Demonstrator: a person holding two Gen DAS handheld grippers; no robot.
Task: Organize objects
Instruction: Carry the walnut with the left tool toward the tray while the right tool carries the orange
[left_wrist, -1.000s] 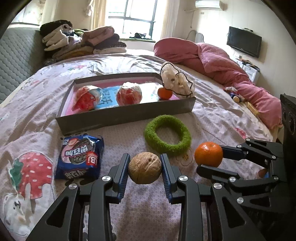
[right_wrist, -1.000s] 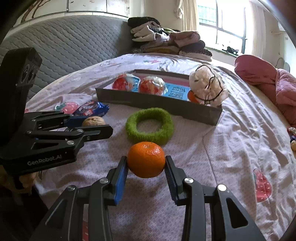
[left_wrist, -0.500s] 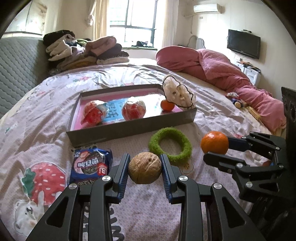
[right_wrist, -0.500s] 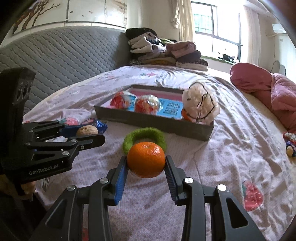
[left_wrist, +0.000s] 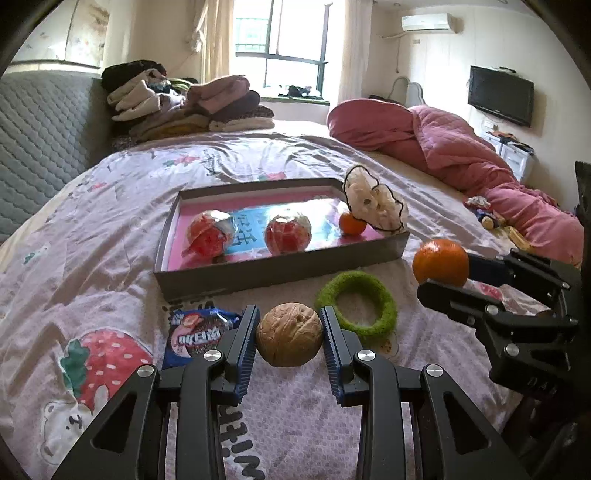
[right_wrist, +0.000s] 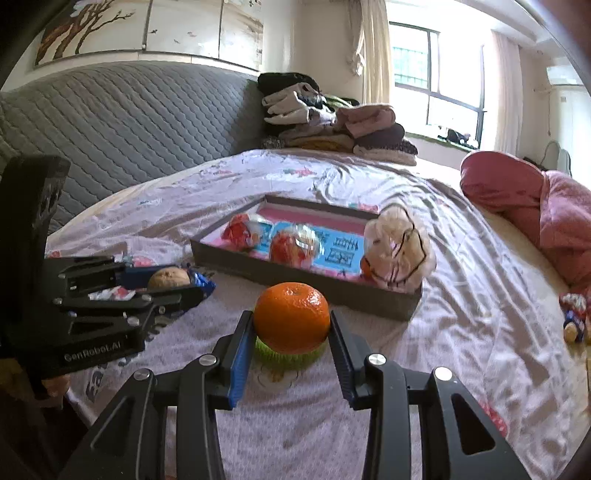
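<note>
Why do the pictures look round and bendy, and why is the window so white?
Both wrist views come through a fisheye lens: the corners go black and straight lines bow, like the grey tray's rim in the left view. Daylight overexposes the window there, and likewise in the right view. The close brown walnut and round orange mandarin stay sharp.
</note>
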